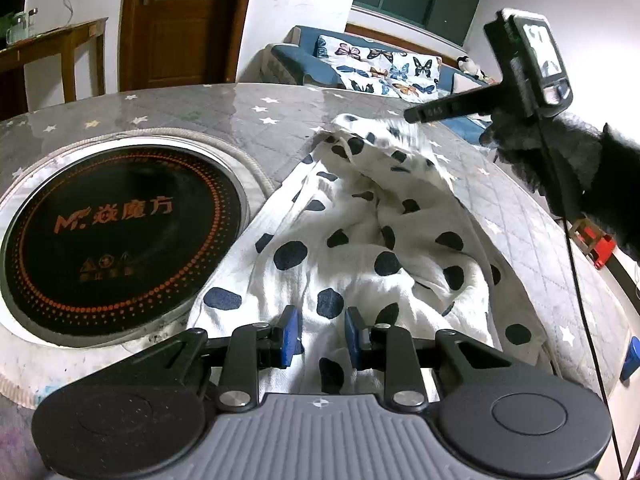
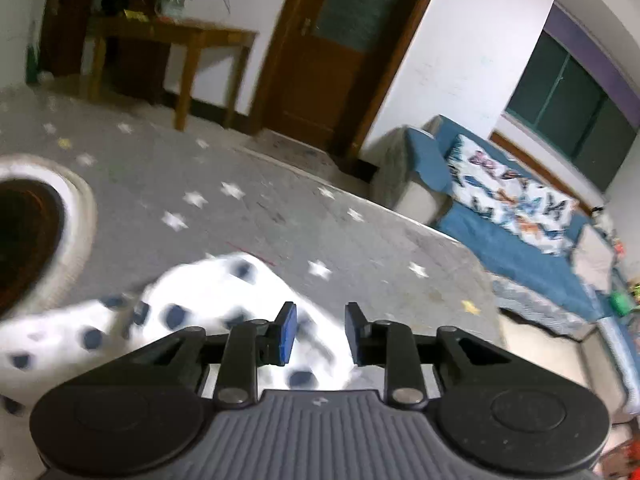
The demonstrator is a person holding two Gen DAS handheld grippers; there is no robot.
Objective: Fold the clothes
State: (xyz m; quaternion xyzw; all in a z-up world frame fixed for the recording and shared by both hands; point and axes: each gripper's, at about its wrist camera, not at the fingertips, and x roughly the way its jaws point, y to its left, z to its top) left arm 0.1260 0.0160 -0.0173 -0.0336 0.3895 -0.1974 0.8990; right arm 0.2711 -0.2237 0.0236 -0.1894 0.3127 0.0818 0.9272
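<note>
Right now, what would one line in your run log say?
task: fold clothes | left tongs: open over spotted cloth | right tongs: open above cloth's far end | cloth: crumpled on star-print table

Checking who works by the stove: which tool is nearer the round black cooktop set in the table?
Left. The left tool sits over the spotted cloth just beside the cooktop. The right tool is at the cloth's far end, farther from the cooktop.
</note>
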